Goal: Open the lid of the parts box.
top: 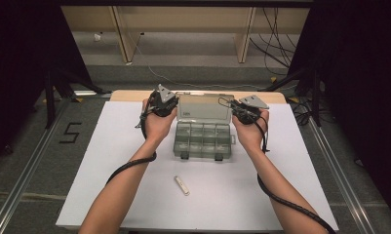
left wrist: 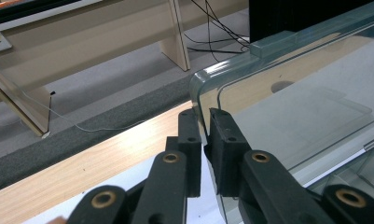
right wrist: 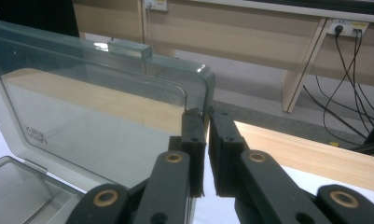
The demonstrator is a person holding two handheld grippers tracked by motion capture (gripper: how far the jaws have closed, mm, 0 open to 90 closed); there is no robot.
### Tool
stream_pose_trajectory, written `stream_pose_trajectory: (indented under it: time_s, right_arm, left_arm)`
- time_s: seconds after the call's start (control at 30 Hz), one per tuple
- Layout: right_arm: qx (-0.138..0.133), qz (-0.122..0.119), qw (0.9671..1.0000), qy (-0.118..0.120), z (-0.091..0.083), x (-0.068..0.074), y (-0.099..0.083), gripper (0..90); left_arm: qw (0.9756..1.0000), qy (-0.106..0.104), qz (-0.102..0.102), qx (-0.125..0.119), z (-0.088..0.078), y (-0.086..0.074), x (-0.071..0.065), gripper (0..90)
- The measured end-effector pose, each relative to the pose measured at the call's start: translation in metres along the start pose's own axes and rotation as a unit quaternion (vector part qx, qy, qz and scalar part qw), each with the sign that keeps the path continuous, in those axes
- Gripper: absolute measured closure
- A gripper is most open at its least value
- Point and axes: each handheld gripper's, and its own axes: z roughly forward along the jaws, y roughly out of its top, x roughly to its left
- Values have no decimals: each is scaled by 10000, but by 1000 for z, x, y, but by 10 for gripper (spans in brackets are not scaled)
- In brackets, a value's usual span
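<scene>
Gripping lid (top: pixel 205 107) edges: left gripper (top: pixel 169 105) and right gripper (top: pixel 238 109) both clamped on it, box (top: pixel 203 141) open. Advice: swing both together, evenly, avoid twisting hinge.

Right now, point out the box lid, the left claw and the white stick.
lid (top: pixel 205 107), high view, clear panel.
left claw (left wrist: pixel 204 122), left gripper view, between tips clamping the lid's edge.
white stick (top: pixel 182 185), high view, midsection.
</scene>
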Motion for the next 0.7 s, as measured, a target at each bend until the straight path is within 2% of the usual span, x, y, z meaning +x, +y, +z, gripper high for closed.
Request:
stream_pose_trajectory:
  time_s: [0.03, 0.1, 0.2, 0.23, 0.27, 0.3, 0.33, 0.5, 0.57, 0.6, 0.63, 0.7]
  right_arm:
    - [-43, 64, 10000, 34, 1, 0, -1, 854]
    - [-86, 24, 10000, 4, 2, 0, -1, 854]
    - [-14, 24, 10000, -20, 2, 0, -2, 854]
    - [-12, 33, 10000, 3, 2, 0, -2, 854]
    - [-53, 44, 10000, 20, 3, 0, -2, 854]
    - [-60, 55, 10000, -1, 4, 0, -3, 854]
    - [-24, 49, 10000, 9, 4, -1, -3, 854]
    - [29, 65, 10000, 15, 5, -1, -3, 854]
    - [15, 154, 9999, 34, 6, -1, -4, 854]
    - [-1, 85, 10000, 26, 7, -2, -5, 854]
    - [26, 89, 9999, 40, 8, -2, -5, 854]
    - [44, 84, 9999, 37, 8, -2, -6, 854]
  left_arm:
    - [10000, -2, 1, 0, 0, 0, 0, 826]
    - [10000, -5, -4, 2, 1, -1, 0, 826]
    - [10000, -49, 60, -31, 3, -1, 1, 826]
    - [10000, 5, -10, 21, 2, -2, 0, 826]
    - [10000, -33, -21, 25, 3, -2, 0, 826]
    - [10000, 16, -19, 25, 3, -2, 0, 826]
    - [10000, -31, 41, -10, 5, -2, 1, 825]
    - [10000, 7, 5, 44, 6, -3, 1, 824]
    - [10000, -30, -13, 63, 7, -4, 0, 824]
    - [10000, 7, -9, 72, 7, -4, 0, 824]
    - [10000, -24, 96, 14, 9, -4, 2, 824]
    - [10000, -11, 92, 16, 10, -5, 1, 824]
